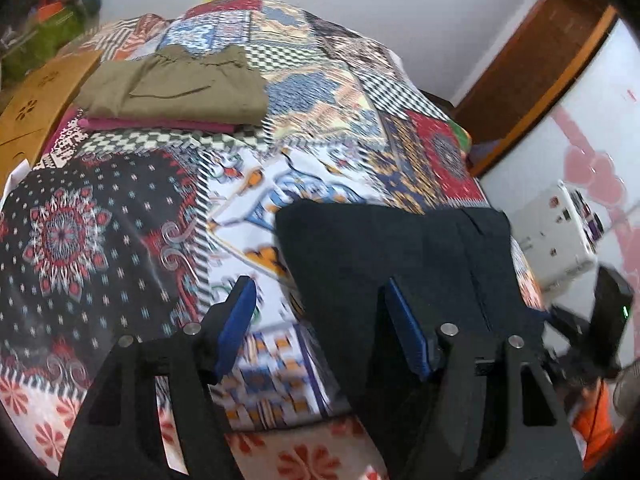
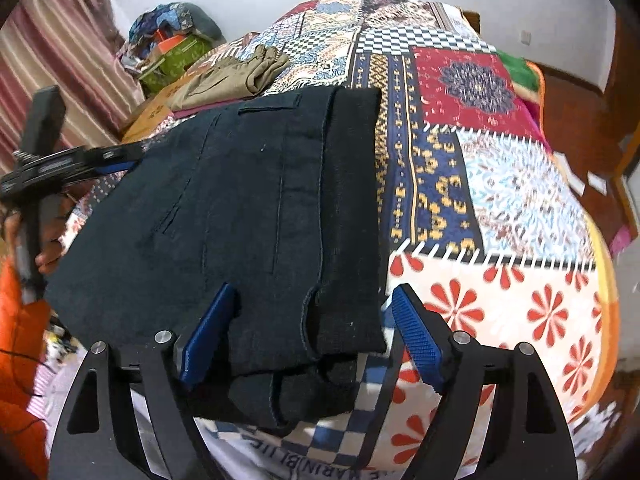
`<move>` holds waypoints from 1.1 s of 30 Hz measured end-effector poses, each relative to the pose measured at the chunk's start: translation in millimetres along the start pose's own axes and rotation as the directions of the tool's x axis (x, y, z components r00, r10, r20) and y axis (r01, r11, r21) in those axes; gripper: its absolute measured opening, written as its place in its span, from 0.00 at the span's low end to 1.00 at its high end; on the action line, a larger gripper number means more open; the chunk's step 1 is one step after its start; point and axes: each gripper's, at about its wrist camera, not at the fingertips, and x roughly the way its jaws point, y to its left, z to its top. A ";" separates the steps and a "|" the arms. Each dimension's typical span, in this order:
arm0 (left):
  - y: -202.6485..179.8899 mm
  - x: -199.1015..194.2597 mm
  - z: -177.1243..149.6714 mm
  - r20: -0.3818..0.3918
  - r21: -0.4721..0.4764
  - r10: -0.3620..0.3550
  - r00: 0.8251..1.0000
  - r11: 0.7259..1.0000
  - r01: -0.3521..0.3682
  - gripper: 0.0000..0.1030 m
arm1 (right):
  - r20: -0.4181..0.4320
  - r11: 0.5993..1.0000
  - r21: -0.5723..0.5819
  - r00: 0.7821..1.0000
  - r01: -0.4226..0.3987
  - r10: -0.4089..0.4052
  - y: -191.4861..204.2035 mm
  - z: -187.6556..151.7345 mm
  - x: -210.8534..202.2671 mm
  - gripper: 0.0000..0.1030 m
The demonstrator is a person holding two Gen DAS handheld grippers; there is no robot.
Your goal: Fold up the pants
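Dark navy pants (image 2: 240, 208) lie folded flat on the patchwork bedspread (image 2: 500, 184); they also show in the left wrist view (image 1: 400, 248). My right gripper (image 2: 312, 304) is open, its blue pads either side of the near folded edge, holding nothing. My left gripper (image 1: 320, 300) is open above the pants' left edge, empty. The left gripper also shows from the side in the right wrist view (image 2: 100, 162), at the pants' far left corner.
A folded olive garment (image 1: 176, 88) lies on a magenta one (image 1: 160, 123) at the far left of the bed. A cardboard box (image 1: 36, 108) and clutter (image 2: 172, 48) stand beyond the left edge. A white box (image 1: 556, 236) sits to the right.
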 end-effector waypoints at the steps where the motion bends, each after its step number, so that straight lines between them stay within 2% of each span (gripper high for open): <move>1: -3.3 -0.2 -3.2 -0.010 0.009 -0.001 1.000 1.000 0.001 0.65 | 0.002 1.000 -0.011 1.000 0.010 -0.010 0.1 1.3 0.6 0.75; 4: -12.6 3.7 -18.4 -0.043 0.034 0.005 0.999 0.999 -0.004 0.66 | 0.008 0.997 -0.058 0.999 0.047 -0.047 0.3 6.1 3.2 0.77; 6: -9.9 7.5 -24.8 -0.052 -0.002 -0.005 0.999 1.000 0.005 0.66 | 0.010 0.995 -0.075 0.998 0.061 -0.061 -1.9 8.9 5.3 0.81; 10: -2.6 10.1 -31.6 -0.057 -0.080 -0.047 0.997 0.996 0.043 0.66 | 0.010 0.995 -0.073 0.998 0.064 -0.063 -7.5 11.5 7.2 0.81; 13: -6.5 7.3 -33.2 -0.053 -0.066 -0.027 0.998 0.998 0.024 0.66 | 0.001 0.998 -0.048 0.999 0.032 -0.032 -10.1 12.9 1.1 0.79; 15: -9.9 5.2 -33.7 -0.054 -0.053 -0.016 0.998 0.999 0.013 0.66 | 0.003 0.999 -0.042 1.000 0.030 -0.030 -9.0 12.7 -8.8 0.73; 19: -12.7 5.4 -37.4 -0.049 -0.054 -0.005 0.999 0.999 0.003 0.66 | 0.026 0.998 -0.053 0.999 0.032 -0.031 -8.9 5.5 -36.1 0.73; 25: -15.0 5.3 -38.7 -0.036 -0.058 0.013 0.999 0.998 -0.015 0.66 | 0.008 0.996 -0.080 0.999 0.049 -0.048 -10.9 -13.9 -59.6 0.75; 33: -22.8 4.2 -38.9 -0.024 -0.016 0.067 0.997 0.998 -0.067 0.66 | -0.082 0.996 -0.082 0.996 0.024 -0.031 -5.3 -32.1 -34.8 0.74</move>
